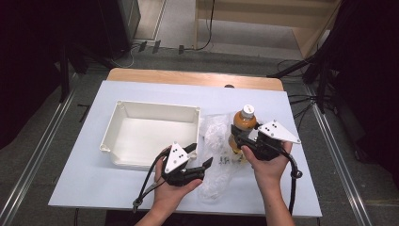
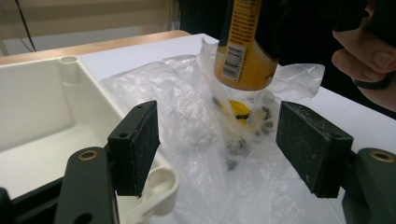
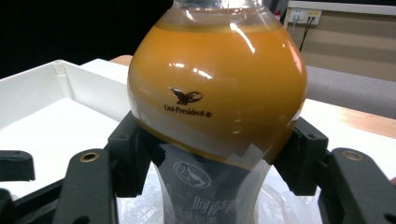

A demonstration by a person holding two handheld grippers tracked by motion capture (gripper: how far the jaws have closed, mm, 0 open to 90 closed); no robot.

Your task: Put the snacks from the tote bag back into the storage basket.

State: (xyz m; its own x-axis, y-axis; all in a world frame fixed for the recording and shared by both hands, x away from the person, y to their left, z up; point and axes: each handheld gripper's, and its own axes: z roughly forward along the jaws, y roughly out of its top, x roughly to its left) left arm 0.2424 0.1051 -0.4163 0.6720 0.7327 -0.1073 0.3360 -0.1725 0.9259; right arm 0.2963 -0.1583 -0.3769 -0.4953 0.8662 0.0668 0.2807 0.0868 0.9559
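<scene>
- The right hand-held gripper (image 1: 241,139) pinches an orange drink bottle (image 1: 244,123) by its narrow waist, upright above a crumpled plastic bag (image 1: 217,155).
- The left hand-held gripper (image 1: 198,156) hangs spread beside a white tray (image 1: 155,112) on the bench (image 1: 94,179).
- Risk: the smooth bottle may slip; the clinging bag may lift too.

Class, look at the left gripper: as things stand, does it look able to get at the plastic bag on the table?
Probably yes. The left gripper is open, and the plastic bag lies crumpled right ahead between its jaws. The bottle held by the right gripper hangs above the bag, not between it and the left gripper.
</scene>
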